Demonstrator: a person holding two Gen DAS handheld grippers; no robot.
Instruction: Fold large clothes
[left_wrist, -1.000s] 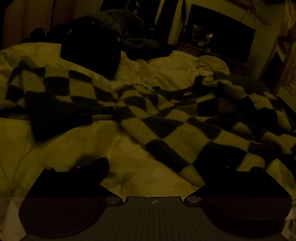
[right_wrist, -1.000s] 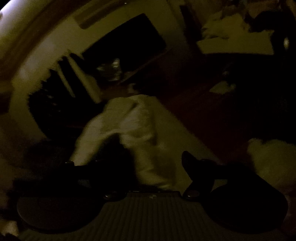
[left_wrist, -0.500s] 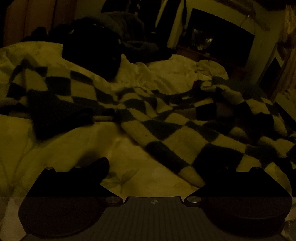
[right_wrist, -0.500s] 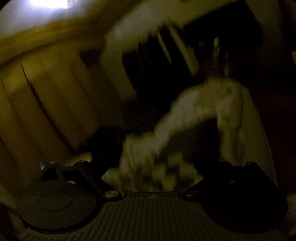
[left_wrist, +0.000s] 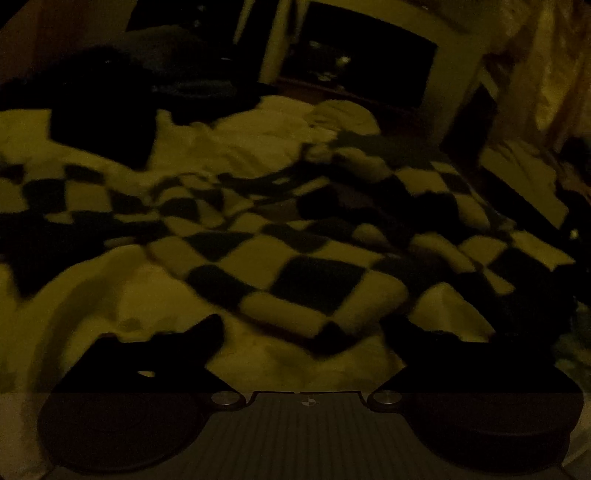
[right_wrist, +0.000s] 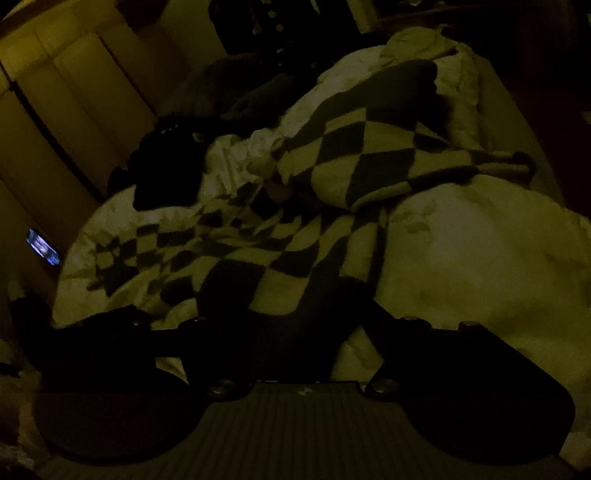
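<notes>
A large knitted garment with a dark and pale checkerboard pattern (left_wrist: 317, 258) lies crumpled across a pale duvet (left_wrist: 258, 147). My left gripper (left_wrist: 303, 332) hovers open just short of its near hem, nothing between the fingers. In the right wrist view the same garment (right_wrist: 280, 236) stretches away from me, one sleeve folded across at the upper right. My right gripper (right_wrist: 284, 325) is at its near dark edge with the jaws closing; dark cloth lies between the fingers, which still stand well apart. The dim light hides whether the pads touch it.
A heap of dark clothes (left_wrist: 103, 107) sits at the far left of the bed, also seen as a dark heap (right_wrist: 166, 166). A lit phone screen (right_wrist: 42, 246) glows at the left. Pale wardrobe panels (right_wrist: 74, 92) and a dark wall screen (left_wrist: 362, 66) stand behind.
The right wrist view has swung from the floor and wall round to the bed, down onto the garment's edge. The left gripper has crept nearer the hem and tilted slightly.
</notes>
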